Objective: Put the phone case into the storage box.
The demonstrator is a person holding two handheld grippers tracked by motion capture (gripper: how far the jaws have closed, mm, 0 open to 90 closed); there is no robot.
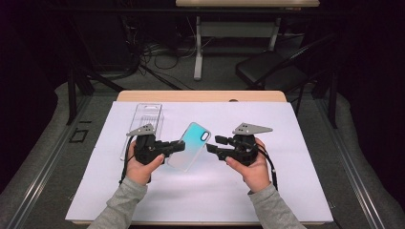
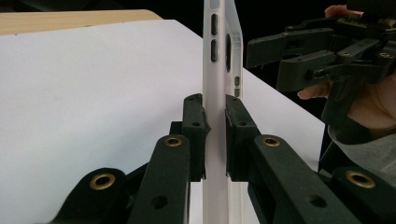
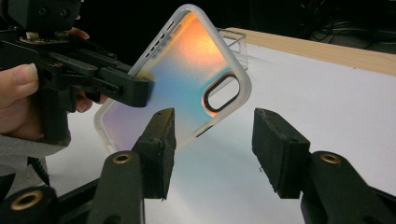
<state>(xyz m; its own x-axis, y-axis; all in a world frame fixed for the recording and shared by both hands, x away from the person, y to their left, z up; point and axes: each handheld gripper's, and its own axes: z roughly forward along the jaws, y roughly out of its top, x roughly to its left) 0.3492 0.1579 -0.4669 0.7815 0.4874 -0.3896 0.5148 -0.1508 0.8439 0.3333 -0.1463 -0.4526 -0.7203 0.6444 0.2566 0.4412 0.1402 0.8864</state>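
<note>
A frosted iridescent phone case [image 1: 190,145] with an oval camera cutout is held up above the white sheet. My left gripper [image 1: 180,146] is shut on its long edge; in the left gripper view both pads press the thin case [image 2: 215,70] edge-on. In the right gripper view the case [image 3: 187,84] glows orange to blue and stands tilted beyond my jaws. My right gripper [image 1: 211,144] is open just right of the case's camera end, with nothing between its pads [image 3: 161,144]. The right gripper [image 2: 327,51] also appears at the upper right of the left gripper view.
A clear plastic package [image 1: 145,119] lies flat on the white sheet [image 1: 286,191] behind my left hand. The sheet covers a wooden table [image 1: 200,96]. A dark chair [image 1: 267,67] and a table leg stand on the floor beyond.
</note>
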